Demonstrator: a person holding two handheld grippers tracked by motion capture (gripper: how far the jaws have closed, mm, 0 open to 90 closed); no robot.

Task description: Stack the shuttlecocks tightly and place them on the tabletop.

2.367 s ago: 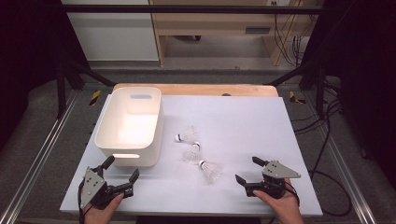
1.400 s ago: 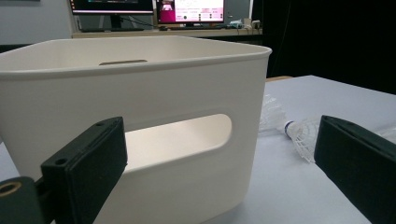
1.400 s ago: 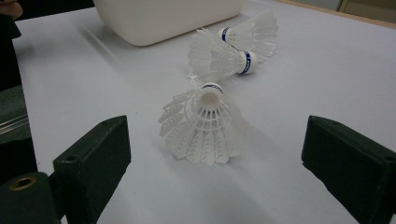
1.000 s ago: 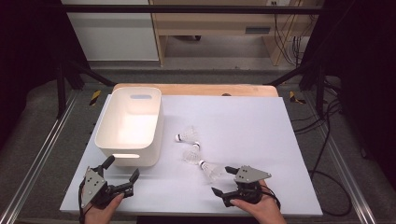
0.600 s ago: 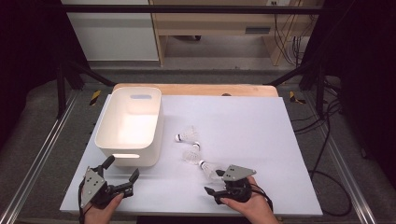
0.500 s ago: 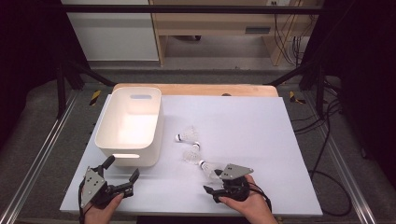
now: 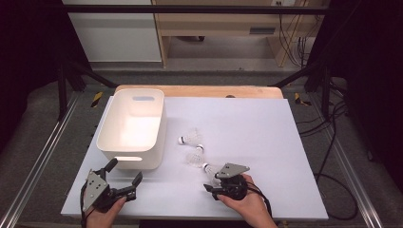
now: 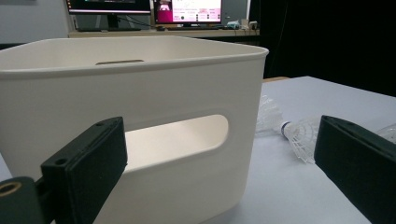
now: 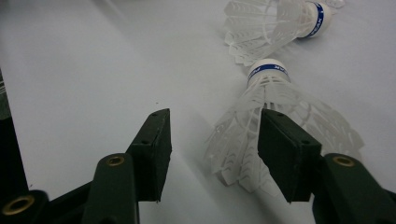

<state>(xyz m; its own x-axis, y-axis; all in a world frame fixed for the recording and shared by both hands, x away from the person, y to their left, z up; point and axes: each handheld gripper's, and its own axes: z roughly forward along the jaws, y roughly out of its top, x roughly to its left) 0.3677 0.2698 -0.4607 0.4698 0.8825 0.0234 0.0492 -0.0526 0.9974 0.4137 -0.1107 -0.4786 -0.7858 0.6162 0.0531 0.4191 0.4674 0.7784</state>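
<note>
- Near the front edge of the table (image 7: 266,123), well right of the white bin (image 7: 133,130), I have the right gripper (image 7: 212,185) at the nearest of three shuttlecocks (image 9: 275,126).
- Its jaws have just been closing and stand about half apart. One pad lies against the feather skirt, the other is clear of it on bare table, so nothing is clamped yet.
- What the grab turns on: that shuttlecock lies on its side, its long axis running away from the jaws, cork tip far and flared skirt toward me. The skirt sits off-centre, toward one pad, so I judge a small sideways shift is wanted before squeezing.
- The right hand (image 7: 247,204) is plainly the nearer one. The left gripper (image 7: 124,179) rests at the bin's near wall, jaws wide apart and empty, with the handle slot (image 8: 177,135) straight ahead.
- Two more shuttlecocks (image 7: 190,138) lie between the nearest one and the bin, also on their sides.
- Materials: the skirt is thin translucent white plastic, ribbed and springy, likely to crush under a hard squeeze. The cork is a rounded white cap with a blue band (image 9: 268,68).
- The bin is smooth, glossy plastic with rounded corners, and the table cover is matte and pale.
</note>
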